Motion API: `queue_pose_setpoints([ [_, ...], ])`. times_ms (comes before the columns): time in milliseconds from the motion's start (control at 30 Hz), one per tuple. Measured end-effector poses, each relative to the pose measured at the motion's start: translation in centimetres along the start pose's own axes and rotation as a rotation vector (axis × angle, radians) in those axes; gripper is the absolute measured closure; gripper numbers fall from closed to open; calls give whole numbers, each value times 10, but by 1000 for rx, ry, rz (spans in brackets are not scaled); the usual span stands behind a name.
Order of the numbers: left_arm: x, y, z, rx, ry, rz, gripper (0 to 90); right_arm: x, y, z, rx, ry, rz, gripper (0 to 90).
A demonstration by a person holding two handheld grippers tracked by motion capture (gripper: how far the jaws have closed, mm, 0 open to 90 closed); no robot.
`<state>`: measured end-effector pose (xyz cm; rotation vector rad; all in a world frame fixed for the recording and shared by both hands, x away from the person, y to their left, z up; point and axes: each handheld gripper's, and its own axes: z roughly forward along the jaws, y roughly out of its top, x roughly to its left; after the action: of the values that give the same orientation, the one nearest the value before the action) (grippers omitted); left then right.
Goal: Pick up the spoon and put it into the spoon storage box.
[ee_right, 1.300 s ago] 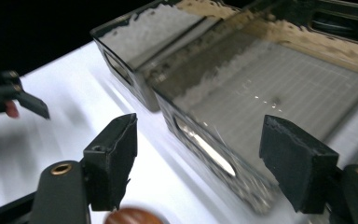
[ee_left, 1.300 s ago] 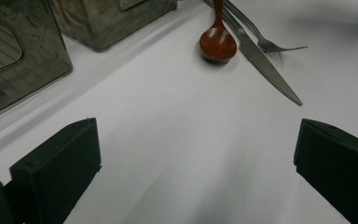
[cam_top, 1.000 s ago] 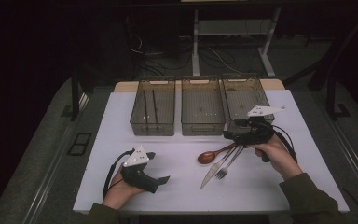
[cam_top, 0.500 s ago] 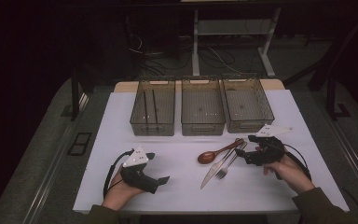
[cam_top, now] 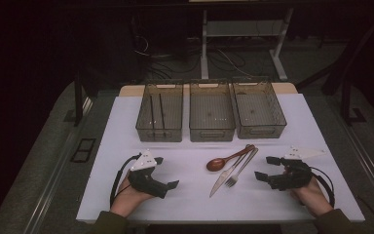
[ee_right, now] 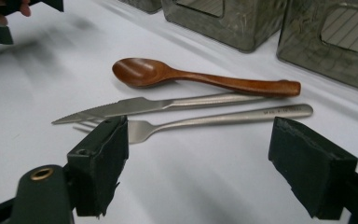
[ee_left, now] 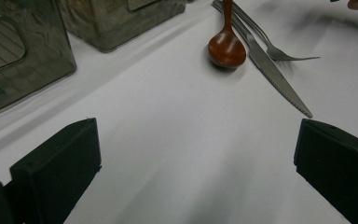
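Both the left gripper (cam_top: 168,173) and right gripper (cam_top: 264,168) rest wide open and empty on the white table (cam_top: 190,200), flanking the wooden spoon (cam_top: 217,163), knife (cam_top: 228,173) and fork (cam_top: 238,173) lying together near the three bins (cam_top: 210,117).

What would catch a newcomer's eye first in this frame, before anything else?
Probably the wooden spoon, knife and fork lying side by side at the middle of the white table, just in front of three clear bins in a row. Next, the left gripper and right gripper flanking the cutlery, both open and holding nothing. The leftmost bin already holds a pair of dark sticks.
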<state>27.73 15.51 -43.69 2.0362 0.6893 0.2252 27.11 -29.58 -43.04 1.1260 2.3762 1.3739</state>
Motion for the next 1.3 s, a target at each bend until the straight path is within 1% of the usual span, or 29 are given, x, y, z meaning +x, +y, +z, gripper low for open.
queue_pose_setpoints([
  [167, -1, 0, 2, 2, -8, 10, 0, -1, -8, -2, 6, -45, -24, 192],
  [200, -1, 1, 2, 3, -10, 13, 0, -1, -8, -2, 4, -46, -33, 191],
  [267, -2, 2, 3, 0, -19, 3, 0, -1, -8, -2, -4, -48, -39, 191],
  [333, -2, 4, 3, 1, -16, 7, 0, 1, -7, -2, -8, -55, -42, 187],
  [367, -3, 5, 3, -3, -18, 3, 0, 2, -7, -2, -13, -75, -51, 187],
  [400, -3, 6, 4, -1, -19, 8, 0, 3, -6, -2, -6, -87, -49, 186],
  [433, -3, 8, 4, 1, -20, 12, 0, 3, -6, -2, -4, -90, -42, 187],
  [567, -3, 12, 9, -2, -30, 12, 0, 1, -6, -3, -3, -83, -16, 187],
  [600, -2, 13, 10, -2, -30, 22, 0, 1, -6, -3, -9, -87, -17, 187],
  [633, -2, 14, 12, -3, -28, 20, 0, 2, -6, -3, -11, -89, -21, 191],
  [700, -2, 17, 14, 3, -30, 19, 0, 2, -6, -3, -9, -73, -19, 192],
  [767, -1, 19, 15, 3, -33, 24, 0, 3, -6, -3, -9, -74, -19, 191],
  [900, 3, 25, 18, -23, -37, 4, 0, 3, -6, -2, -8, -71, -29, 191],
  [967, 5, 27, 20, -31, -47, -6, 0, 3, -7, -3, -18, -65, -26, 190],
  [1067, 6, 32, 24, -20, -46, 3, 0, 2, -6, -5, -20, -71, -39, 190],
  [1233, 8, 38, 29, -28, -45, 4, 0, 0, -6, -5, -19, -60, -33, 190],
  [1300, 9, 40, 31, -27, -45, -2, 0, 0, -6, -5, -19, -61, -27, 190],
])
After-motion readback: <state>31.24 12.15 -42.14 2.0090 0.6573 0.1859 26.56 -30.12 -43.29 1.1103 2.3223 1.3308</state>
